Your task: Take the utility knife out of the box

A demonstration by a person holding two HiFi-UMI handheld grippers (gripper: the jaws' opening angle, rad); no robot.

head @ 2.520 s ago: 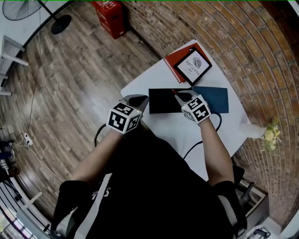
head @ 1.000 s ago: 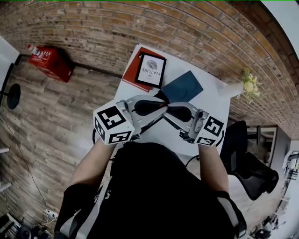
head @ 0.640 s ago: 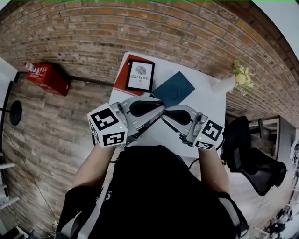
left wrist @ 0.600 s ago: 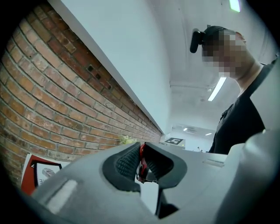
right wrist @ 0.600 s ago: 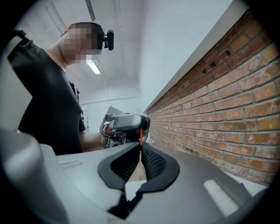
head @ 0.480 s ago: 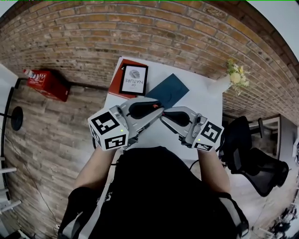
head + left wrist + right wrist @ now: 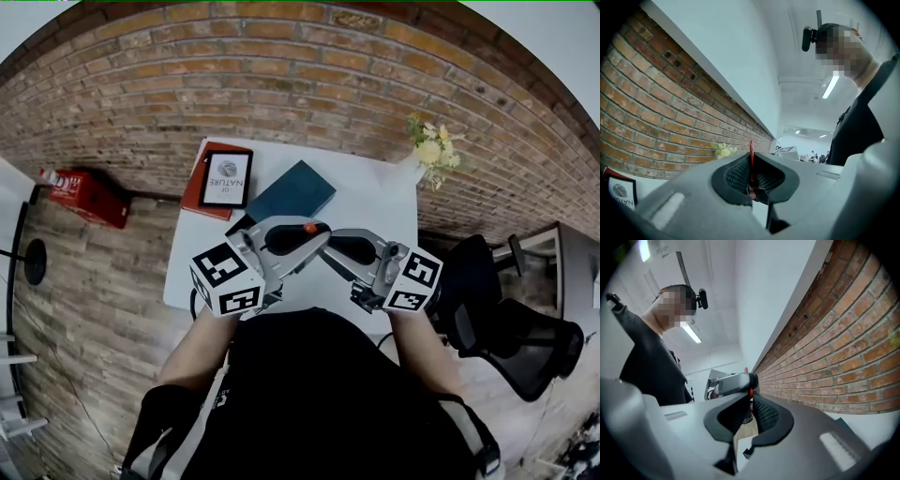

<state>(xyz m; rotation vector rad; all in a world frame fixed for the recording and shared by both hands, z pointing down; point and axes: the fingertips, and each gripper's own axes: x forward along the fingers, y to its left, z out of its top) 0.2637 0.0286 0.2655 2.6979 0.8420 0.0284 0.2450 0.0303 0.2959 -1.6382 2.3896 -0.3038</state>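
Clamping the utility knife [image 7: 751,149], the left gripper [image 7: 752,171] hangs near a "NATURE" card [image 7: 225,178].

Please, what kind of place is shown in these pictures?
Probably an office or studio room: a white table beside a brick wall, a black office chair next to it, and a wooden floor.

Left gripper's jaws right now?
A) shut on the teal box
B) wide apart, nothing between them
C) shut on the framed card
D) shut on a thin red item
D: in the left gripper view the left gripper is clamped on a thin red item, probably the utility knife, which sticks up out of it. The teal box and framed card lie on the table.
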